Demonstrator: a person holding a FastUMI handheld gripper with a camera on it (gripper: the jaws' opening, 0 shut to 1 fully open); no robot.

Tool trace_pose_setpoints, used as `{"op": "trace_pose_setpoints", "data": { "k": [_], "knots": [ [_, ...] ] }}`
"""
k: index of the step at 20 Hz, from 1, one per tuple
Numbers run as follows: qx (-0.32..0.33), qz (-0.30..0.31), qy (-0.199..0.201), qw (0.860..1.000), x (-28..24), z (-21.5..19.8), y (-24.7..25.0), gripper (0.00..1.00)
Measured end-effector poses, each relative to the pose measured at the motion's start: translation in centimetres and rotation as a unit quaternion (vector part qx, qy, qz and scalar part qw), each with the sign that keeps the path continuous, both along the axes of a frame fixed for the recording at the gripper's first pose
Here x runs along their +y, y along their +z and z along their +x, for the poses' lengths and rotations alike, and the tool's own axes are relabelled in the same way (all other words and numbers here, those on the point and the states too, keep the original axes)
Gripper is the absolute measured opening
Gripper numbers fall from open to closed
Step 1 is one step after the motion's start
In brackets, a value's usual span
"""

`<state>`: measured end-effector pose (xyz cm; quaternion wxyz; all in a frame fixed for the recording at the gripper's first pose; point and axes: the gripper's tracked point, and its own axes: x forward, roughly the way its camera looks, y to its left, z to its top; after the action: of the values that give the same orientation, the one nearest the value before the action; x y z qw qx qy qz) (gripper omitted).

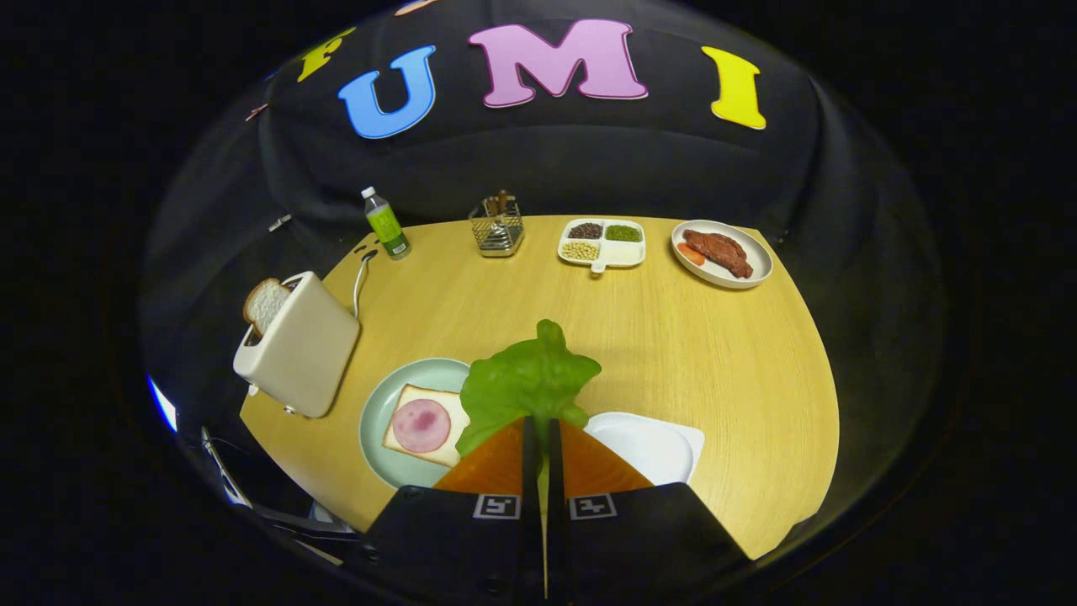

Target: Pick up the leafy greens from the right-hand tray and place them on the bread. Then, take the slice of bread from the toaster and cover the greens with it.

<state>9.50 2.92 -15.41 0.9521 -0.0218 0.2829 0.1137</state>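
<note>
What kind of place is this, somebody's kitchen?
More likely a staged booth set up like a breakfast table: a toaster holding bread, a green plate with an open sandwich, and the claw shut on the leafy greens, all against a black cloth wall.

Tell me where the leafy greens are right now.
In the gripper view the leafy greens are pinched between the closed fingers of the gripper, lifted between the green plate holding the ham-topped bread and the white tray.
</note>
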Motion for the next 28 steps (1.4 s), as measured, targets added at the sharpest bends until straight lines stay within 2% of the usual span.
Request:
{"op": "trace_pose_setpoints", "data": {
  "k": [7,15,25,28],
  "knots": [
    [0.009,-0.009,0.062,0.998,6.6,-0.5,-0.3,0.06],
    [0.032,-0.045,0.116,0.992,12.8,-0.5,-3.9,0.06],
    [0.053,-0.108,0.11,0.987,13.4,0.8,-9.0,0.06],
    [0.057,-0.102,0.103,0.988,13.8,0.8,-9.3,0.15]
  ]
}}
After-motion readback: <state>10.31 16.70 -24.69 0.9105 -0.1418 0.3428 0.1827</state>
